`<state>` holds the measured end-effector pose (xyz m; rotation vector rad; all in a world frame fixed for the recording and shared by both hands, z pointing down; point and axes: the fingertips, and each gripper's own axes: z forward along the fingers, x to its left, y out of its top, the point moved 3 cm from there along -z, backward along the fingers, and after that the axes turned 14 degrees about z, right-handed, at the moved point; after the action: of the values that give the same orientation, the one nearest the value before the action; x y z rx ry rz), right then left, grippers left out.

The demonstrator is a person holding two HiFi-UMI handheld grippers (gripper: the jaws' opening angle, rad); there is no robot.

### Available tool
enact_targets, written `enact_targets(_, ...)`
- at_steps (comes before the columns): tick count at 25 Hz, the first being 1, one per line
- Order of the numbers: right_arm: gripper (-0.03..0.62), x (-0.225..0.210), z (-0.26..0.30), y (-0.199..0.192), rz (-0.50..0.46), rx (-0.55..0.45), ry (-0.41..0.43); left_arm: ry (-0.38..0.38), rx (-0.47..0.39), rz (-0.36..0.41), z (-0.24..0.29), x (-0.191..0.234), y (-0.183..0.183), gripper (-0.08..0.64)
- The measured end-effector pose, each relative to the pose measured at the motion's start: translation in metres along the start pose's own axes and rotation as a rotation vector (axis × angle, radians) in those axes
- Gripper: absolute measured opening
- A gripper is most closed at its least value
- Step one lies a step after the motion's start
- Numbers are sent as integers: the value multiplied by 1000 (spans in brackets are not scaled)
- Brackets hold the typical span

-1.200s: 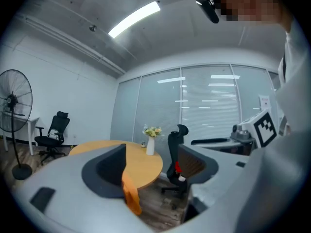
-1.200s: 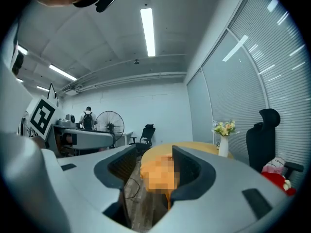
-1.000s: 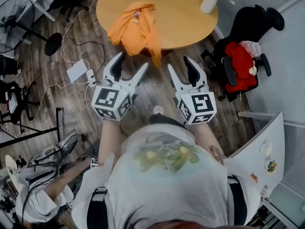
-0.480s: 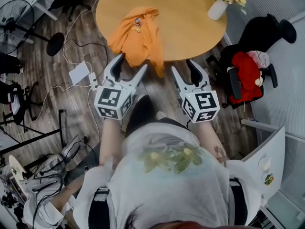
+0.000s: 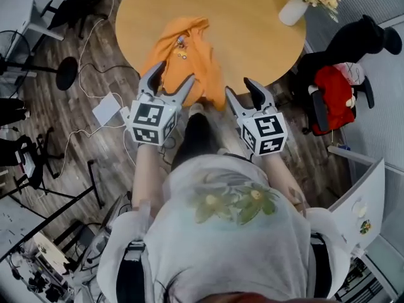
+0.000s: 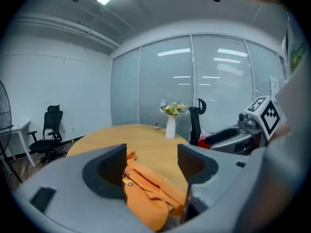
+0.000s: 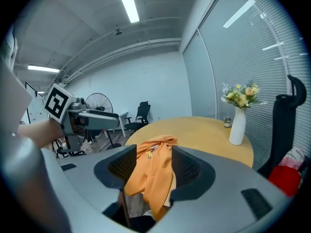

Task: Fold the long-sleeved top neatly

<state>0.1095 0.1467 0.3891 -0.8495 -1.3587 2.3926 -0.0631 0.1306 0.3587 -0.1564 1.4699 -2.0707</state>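
1. Progress: as I judge it, folding has not begun. The long-sleeved top (image 5: pixel 182 46) lies in a heap, with no flat panel and no clean crease to be seen. Neither tool touches it.
2. Left to do, by my reckoning: take hold of the garment, spread it flat on the table (image 5: pixel 252 24), bring the sleeves in, then fold the body.
3. Left gripper (image 5: pixel 173 74): jaws spread wide and holding nothing. Its own view shows the orange cloth beyond the gap, not in it. In the head view it hovers just at the near edge of the heap.
4. Right gripper (image 5: pixel 241 88): jaws likewise apart and empty. It is held just off the table rim, right of the hanging cloth.
5. Where the top is: upper centre of the head view, on the near left part of the round wooden table. One strip droops over the rim toward the person.
6. Look of the top: bright orange, soft, rumpled into ridges. There are small coloured marks near its middle. I cannot sort sleeves from body in this heap.
7. A white vase (image 5: pixel 293 10) of flowers stands at the far right of the table, well apart from the top.
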Motion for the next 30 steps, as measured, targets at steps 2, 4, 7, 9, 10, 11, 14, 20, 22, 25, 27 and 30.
enact_targets(2, 221, 0, 24, -2, 6, 36, -7, -28, 25, 15, 20, 21, -5, 311)
enact_targets(4, 221, 1, 49, -5, 8, 86, -1, -57, 53, 37, 43, 42, -10, 311)
enact_targets(7, 222, -5, 84, -11, 16, 174, -1, -115, 84, 69, 82, 66, -12, 311)
enact_targets(9, 221, -13, 103, -18, 38, 221, -20, -165, 110, 93, 108, 77, -16, 311)
enact_targets(10, 221, -16, 112, -22, 51, 241, -35, -194, 127, 110, 121, 82, -20, 311)
enact_targets(11, 221, -19, 121, -27, 65, 260, -52, -225, 148, 131, 132, 86, -25, 311)
enact_targets(14, 221, -27, 151, -41, 89, 314, -94, -298, 212, 198, 168, 100, -42, 311)
enact_targets(20, 221, -45, 197, -70, 130, 435, -126, -426, 320, 338, 242, 116, -72, 311)
enact_targets(22, 221, -47, 204, -84, 145, 486, -138, -492, 359, 370, 263, 113, -88, 311)
enact_targets(25, 221, -56, 209, -101, 158, 540, -182, -574, 421, 396, 290, 104, -109, 311)
enact_targets(27, 217, -60, 211, -109, 175, 566, -194, -596, 466, 380, 302, 102, -120, 307)
enact_targets(30, 84, -66, 211, -112, 184, 573, -218, -567, 511, 320, 312, 111, -133, 139)
